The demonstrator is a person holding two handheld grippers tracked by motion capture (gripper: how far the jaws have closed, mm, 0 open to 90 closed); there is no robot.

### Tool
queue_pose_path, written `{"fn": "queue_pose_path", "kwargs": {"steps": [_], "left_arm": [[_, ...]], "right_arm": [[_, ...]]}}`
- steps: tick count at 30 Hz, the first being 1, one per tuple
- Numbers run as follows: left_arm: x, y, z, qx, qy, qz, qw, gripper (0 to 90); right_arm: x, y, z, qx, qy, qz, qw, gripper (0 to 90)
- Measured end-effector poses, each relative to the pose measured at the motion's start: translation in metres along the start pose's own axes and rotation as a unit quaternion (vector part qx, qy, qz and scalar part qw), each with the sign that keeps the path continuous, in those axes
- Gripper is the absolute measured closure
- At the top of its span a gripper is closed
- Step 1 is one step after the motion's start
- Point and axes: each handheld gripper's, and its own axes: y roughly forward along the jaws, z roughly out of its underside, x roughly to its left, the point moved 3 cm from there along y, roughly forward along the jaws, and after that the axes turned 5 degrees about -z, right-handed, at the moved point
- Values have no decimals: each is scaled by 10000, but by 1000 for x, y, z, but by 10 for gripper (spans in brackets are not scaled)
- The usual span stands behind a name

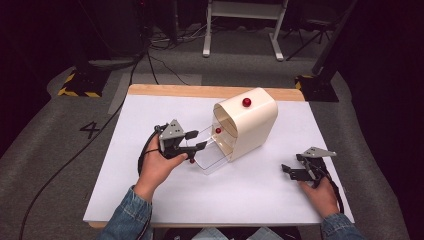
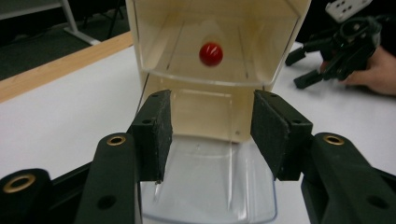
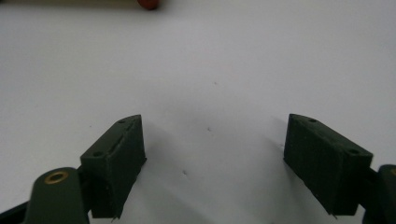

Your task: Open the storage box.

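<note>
The left gripper (image 1: 196,140), held in the person's left hand (image 1: 156,165), has its two black jaws spread apart with nothing clamped between them. Just ahead of its fingertips and partly beneath them lies a clear plastic door (image 2: 210,186), swung down flat onto the white table top (image 1: 250,190). Beyond that door stands a cream-coloured, round-topped plastic box (image 1: 250,122), its open front facing the left gripper. A small red knob (image 2: 211,53) shows inside the box, straight ahead of the jaws and above them, and a second red knob (image 1: 246,102) sits on the box's rounded top.

The right gripper (image 1: 290,171), in the person's right hand (image 1: 320,195), rests low over bare table, well apart from the box, which stands ahead of it and to its left. Its jaws are also wide apart and empty.
</note>
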Motion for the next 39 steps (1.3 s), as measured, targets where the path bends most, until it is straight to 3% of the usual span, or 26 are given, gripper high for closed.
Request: {"fn": "queue_pose_path", "kwargs": {"steps": [2, 12, 22, 26, 31, 39], "left_arm": [[-2, 5, -5, -64, 75, 10, 10000, 487], [-5, 31, -14, -309, 1, 245, 9992, 538], [0, 54, -9, -260, 11, 261, 9993, 603], [4, 56, -8, -225, -66, 361, 9991, 736], [2, 56, -9, -203, 53, 331, 9992, 742], [3, 56, -8, -211, 52, 350, 9992, 744]], "right_arm": [[0, 0, 0, 1, -1, 1, 10000, 207], [0, 0, 0, 4, 2, 9, 10000, 202], [0, 0, 0, 7, 7, 27, 10000, 196], [0, 0, 0, 7, 4, 38, 10000, 193], [0, 0, 0, 8, 9, 35, 10000, 193], [0, 0, 0, 9, 12, 32, 10000, 193]]}}
